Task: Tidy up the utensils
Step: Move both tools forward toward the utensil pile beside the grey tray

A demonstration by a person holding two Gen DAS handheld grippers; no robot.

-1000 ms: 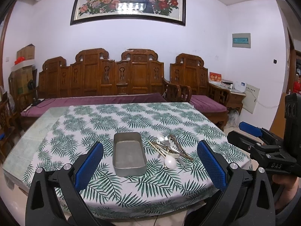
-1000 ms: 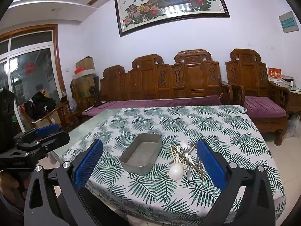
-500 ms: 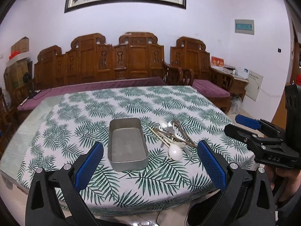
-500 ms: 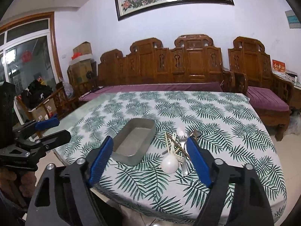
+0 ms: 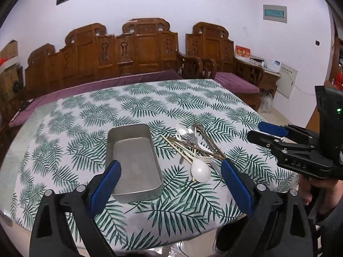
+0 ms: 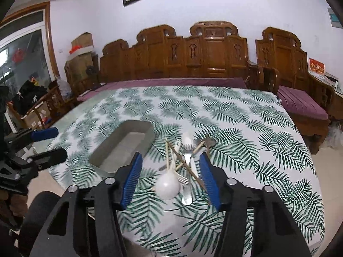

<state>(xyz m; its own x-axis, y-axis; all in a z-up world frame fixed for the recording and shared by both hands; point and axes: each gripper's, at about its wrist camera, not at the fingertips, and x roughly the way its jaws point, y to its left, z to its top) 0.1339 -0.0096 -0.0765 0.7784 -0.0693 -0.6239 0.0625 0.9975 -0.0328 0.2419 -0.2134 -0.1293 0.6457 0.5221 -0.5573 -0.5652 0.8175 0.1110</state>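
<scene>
A grey metal tray lies empty on the leaf-print tablecloth. Right of it is a heap of utensils: a white plastic spoon, a white plastic fork, metal spoons and several chopsticks. My left gripper is open and empty, above the table's near edge in front of the tray. My right gripper is open, narrower, and hangs just above the heap. It also shows in the left wrist view.
A carved wooden bench with purple cushions stands behind the table. A matching chair is at the right. Boxes and clutter stand at the left near a window. The table's near edge is close below me.
Both grippers have moved forward and down toward the table. The right gripper's jaws have narrowed and it now sits over the utensil heap.
</scene>
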